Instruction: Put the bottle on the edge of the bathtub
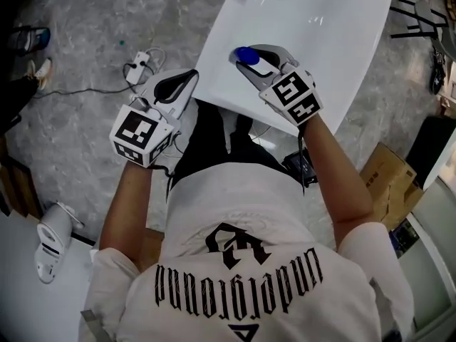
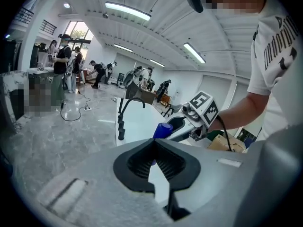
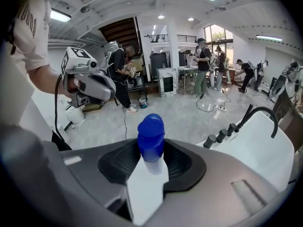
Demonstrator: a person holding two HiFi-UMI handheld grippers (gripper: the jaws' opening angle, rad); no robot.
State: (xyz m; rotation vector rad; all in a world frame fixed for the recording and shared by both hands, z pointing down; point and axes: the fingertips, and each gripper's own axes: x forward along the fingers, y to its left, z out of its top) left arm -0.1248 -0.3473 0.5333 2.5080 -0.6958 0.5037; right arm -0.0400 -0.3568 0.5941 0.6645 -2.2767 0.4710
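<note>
A white bottle with a blue cap [image 1: 244,54] [image 3: 150,135] is clamped in my right gripper [image 1: 251,64] [image 3: 150,150], cap pointing away from the hand. Gripper and bottle hang over the near part of the white bathtub [image 1: 328,41] [image 3: 267,143], above its flat white surface. From the left gripper view, the bottle [image 2: 164,129] and right gripper [image 2: 182,124] show over the tub [image 2: 137,119]. My left gripper [image 1: 187,78] [image 2: 154,143] hovers at the tub's left edge, shut, with nothing between its jaws.
A black faucet [image 2: 129,109] [image 3: 260,113] with black knobs stands at the tub's far end. A power strip with cables [image 1: 139,64] lies on the grey marble floor, and a cardboard box [image 1: 388,180] sits at the right. Several people stand in the background.
</note>
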